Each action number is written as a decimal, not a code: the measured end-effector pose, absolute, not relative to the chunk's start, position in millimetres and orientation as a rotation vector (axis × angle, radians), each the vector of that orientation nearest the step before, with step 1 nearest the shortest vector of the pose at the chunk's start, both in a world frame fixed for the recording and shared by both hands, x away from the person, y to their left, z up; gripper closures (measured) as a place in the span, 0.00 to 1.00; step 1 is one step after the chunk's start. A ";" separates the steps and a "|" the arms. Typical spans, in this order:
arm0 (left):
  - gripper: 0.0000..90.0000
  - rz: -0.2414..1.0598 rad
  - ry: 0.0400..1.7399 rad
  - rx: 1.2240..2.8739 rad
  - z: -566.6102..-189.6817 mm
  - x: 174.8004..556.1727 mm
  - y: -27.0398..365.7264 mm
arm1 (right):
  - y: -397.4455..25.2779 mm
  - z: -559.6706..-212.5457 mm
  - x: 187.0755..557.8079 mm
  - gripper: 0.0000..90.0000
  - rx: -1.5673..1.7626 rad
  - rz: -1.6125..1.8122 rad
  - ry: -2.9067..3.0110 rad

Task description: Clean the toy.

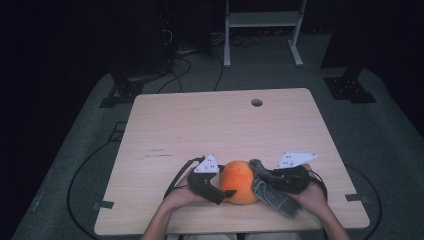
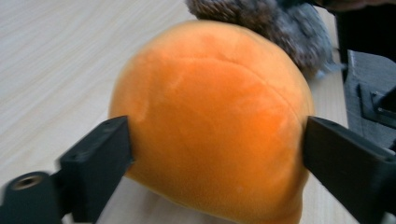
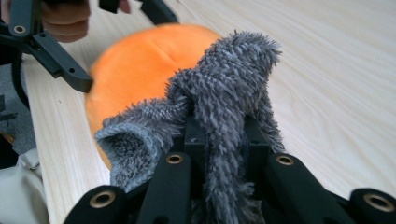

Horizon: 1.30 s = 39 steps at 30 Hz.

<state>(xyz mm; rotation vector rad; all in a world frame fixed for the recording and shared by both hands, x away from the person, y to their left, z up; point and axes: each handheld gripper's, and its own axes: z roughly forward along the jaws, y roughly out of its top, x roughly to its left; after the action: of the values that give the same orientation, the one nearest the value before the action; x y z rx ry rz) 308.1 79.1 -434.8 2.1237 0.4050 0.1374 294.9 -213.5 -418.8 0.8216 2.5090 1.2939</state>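
Observation:
An orange plush ball [image 1: 241,182] rests on the wooden table [image 1: 210,125] near its front edge. My left gripper [image 1: 225,183] comes at it from the left, and in the left gripper view its jaws press on both sides of the ball [image 2: 210,107]. A grey fuzzy sock [image 1: 270,192] lies against the ball's right side. My right gripper [image 1: 272,176] is shut on it. In the right gripper view the sock [image 3: 229,79] bunches up between the jaws of the right gripper [image 3: 219,135], with the ball [image 3: 140,65] just behind it. The sock's tip [image 2: 275,18] shows beyond the ball.
A round cable hole [image 1: 257,102] sits near the table's far edge. Beyond the table are a white metal frame [image 1: 262,20], black stand bases [image 1: 350,87] and cables on grey carpet [image 1: 190,70]. A person's hands hold both grippers at the front edge.

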 end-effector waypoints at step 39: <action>0.30 0.282 0.292 2.099 -417.9 284.6 48.8 | -195.6 -376.8 273.8 0.85 0.620 1.218 2.518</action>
<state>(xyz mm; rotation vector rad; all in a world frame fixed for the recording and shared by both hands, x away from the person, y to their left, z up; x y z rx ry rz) 284.6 48.8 -417.9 2.0995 0.2921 0.2823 273.8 -195.6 -376.8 0.6205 2.5185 1.2179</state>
